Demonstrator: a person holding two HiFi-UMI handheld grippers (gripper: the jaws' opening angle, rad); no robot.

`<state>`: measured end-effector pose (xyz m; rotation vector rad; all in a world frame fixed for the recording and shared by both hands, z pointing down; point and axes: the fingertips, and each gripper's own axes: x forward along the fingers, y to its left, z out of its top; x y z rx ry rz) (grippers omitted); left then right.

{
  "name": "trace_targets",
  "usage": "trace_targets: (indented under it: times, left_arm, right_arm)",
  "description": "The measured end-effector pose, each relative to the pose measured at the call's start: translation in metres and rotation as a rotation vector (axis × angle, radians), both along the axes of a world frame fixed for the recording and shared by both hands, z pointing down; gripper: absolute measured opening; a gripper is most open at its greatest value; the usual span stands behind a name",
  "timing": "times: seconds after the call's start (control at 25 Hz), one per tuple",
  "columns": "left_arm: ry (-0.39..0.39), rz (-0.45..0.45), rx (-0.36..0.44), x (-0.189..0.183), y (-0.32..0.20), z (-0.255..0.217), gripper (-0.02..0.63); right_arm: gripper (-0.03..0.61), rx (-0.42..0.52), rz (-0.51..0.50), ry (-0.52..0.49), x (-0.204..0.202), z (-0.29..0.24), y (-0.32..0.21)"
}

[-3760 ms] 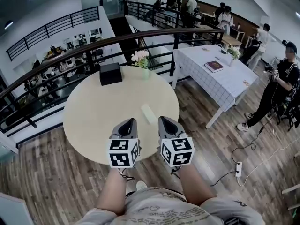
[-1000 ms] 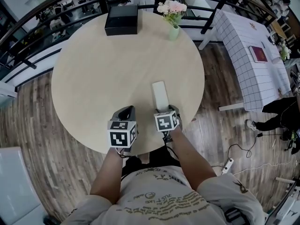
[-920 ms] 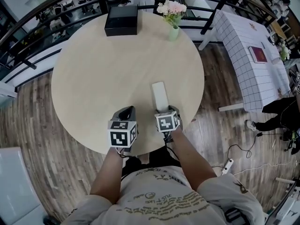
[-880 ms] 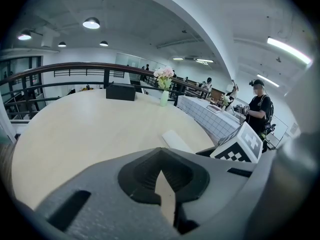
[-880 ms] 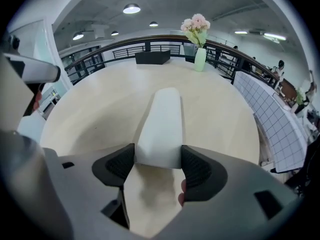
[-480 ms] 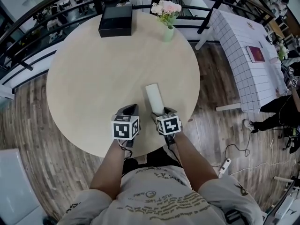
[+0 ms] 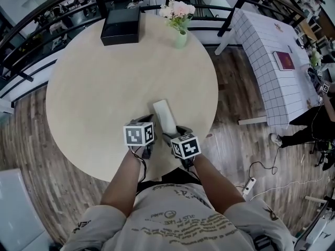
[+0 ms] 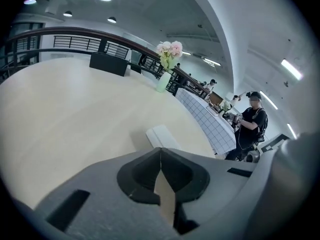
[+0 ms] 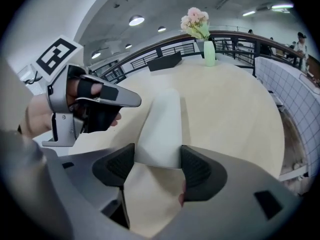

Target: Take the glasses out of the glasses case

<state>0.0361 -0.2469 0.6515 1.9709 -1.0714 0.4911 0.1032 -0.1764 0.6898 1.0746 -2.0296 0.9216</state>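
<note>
A white closed glasses case (image 7: pixel 164 114) lies on the round beige table (image 7: pixel 104 77), near its front edge. My right gripper (image 7: pixel 175 133) holds the case's near end: in the right gripper view the case (image 9: pixel 162 124) sits between both pads, gripper (image 9: pixel 157 165) shut on it. My left gripper (image 7: pixel 142 124) hangs just left of the case, jaws shut together and empty (image 8: pixel 160 156). From the left gripper view the case (image 8: pixel 161 135) lies just ahead and slightly right. The left gripper (image 9: pixel 95 101) also shows beside the case in the right gripper view. No glasses are visible.
A black box (image 7: pixel 121 26) and a green vase of pink flowers (image 7: pixel 179 35) stand at the table's far edge. A dark railing (image 7: pixel 31 56) runs behind. A table with a checked cloth (image 7: pixel 272 51) and a person (image 7: pixel 314 119) are at the right.
The right gripper has closed in on the case's near end and now grips it. The left gripper has moved forward and right, up beside the case.
</note>
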Motion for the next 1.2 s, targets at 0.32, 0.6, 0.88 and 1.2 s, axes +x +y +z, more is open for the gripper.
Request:
trace_targets:
  times: [0.32, 0.6, 0.88, 1.2]
  left_arm:
    - [0.126, -0.101, -0.1, 0.007, -0.011, 0.016, 0.071]
    - [0.178, -0.143, -0.154, 0.006, -0.011, 0.021, 0.072]
    - [0.194, -0.16, -0.163, 0.005, -0.005, 0.024, 0.072]
    - [0.21, -0.18, -0.178, 0.001, -0.004, 0.031, 0.072]
  right_arm:
    - [0.29, -0.019, -0.03, -0.074, 0.003, 0.001, 0.0]
    - [0.29, -0.025, -0.05, -0.085, 0.002, 0.0, 0.001]
    - [0.29, -0.011, -0.072, -0.049, 0.001, 0.002, 0.003]
    - [0.287, -0.036, -0.068, -0.083, 0.002, 0.004, 0.004]
